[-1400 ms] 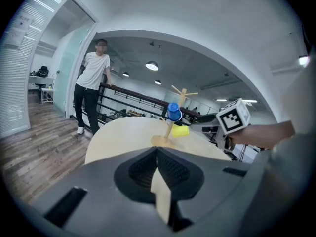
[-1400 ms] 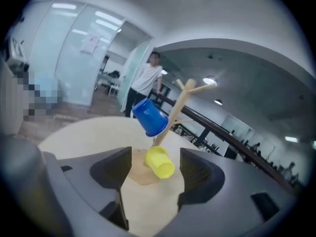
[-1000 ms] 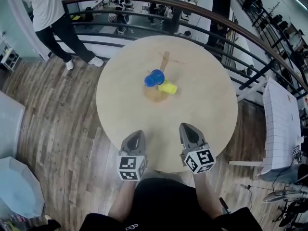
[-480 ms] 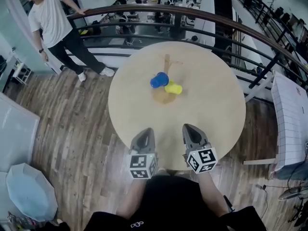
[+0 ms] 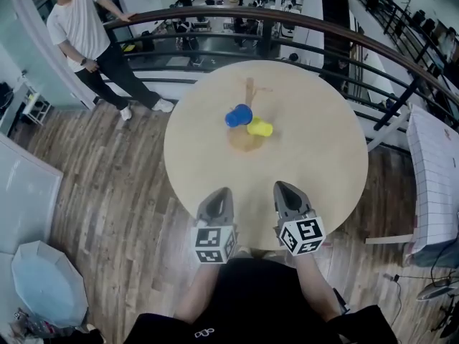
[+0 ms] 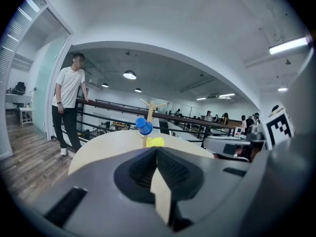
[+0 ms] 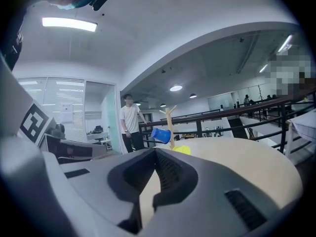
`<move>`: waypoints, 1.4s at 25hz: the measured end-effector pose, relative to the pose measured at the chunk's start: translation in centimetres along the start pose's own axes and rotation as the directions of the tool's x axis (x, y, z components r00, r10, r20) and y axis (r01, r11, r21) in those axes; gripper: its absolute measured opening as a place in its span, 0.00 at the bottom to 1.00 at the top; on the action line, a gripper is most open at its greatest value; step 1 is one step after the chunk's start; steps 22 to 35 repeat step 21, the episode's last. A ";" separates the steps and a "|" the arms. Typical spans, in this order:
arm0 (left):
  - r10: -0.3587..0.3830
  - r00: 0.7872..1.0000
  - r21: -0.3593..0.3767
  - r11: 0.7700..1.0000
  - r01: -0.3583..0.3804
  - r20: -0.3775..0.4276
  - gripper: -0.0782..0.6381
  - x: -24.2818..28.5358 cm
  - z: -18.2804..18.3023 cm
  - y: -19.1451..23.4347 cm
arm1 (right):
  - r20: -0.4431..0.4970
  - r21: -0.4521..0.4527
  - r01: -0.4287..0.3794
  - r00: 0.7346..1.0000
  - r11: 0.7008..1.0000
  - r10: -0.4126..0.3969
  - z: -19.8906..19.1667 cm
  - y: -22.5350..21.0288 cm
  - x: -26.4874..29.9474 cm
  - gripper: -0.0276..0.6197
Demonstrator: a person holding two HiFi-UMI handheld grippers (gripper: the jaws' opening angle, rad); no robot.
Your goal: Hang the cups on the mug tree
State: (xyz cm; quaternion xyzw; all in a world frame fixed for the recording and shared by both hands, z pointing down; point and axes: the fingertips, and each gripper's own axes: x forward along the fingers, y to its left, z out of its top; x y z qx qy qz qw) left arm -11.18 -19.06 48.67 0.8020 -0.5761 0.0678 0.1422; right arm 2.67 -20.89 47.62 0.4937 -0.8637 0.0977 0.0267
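Fingers [image 6: 170,168] of the left gripper [image 5: 219,194] and right gripper [image 5: 285,187] stay closed and empty over the desk's [image 5: 315,156] near edge. The blue cup [image 5: 238,115] and yellow cup [image 5: 259,127] have not moved at the mug tree [image 5: 249,90] mid-desk, so hanging looks finished.

This is a large open office with a wooden floor [image 5: 107,192]. A dark railing [image 5: 287,18] runs behind the round table [image 5: 315,156], and beyond it people [image 6: 224,118] stand under ceiling lamps [image 6: 130,75].

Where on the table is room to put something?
Bare: the table left and right of the mug tree, and the stretch between it and the left tool and right tool. Crowded: around the blue cup and yellow cup.
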 end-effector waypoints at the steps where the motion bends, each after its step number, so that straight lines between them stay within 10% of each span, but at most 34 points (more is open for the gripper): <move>1: -0.002 1.000 0.001 1.000 0.002 0.001 0.13 0.0 0.0 -0.1 | 0.001 -0.001 0.000 1.000 1.000 0.000 0.0 0.0 -0.1 0.05; 35: -0.008 1.000 0.004 1.000 0.008 0.002 0.13 -0.7 0.0 -0.3 | 0.009 -0.009 -0.017 1.000 1.000 0.017 0.1 0.9 -0.1 0.05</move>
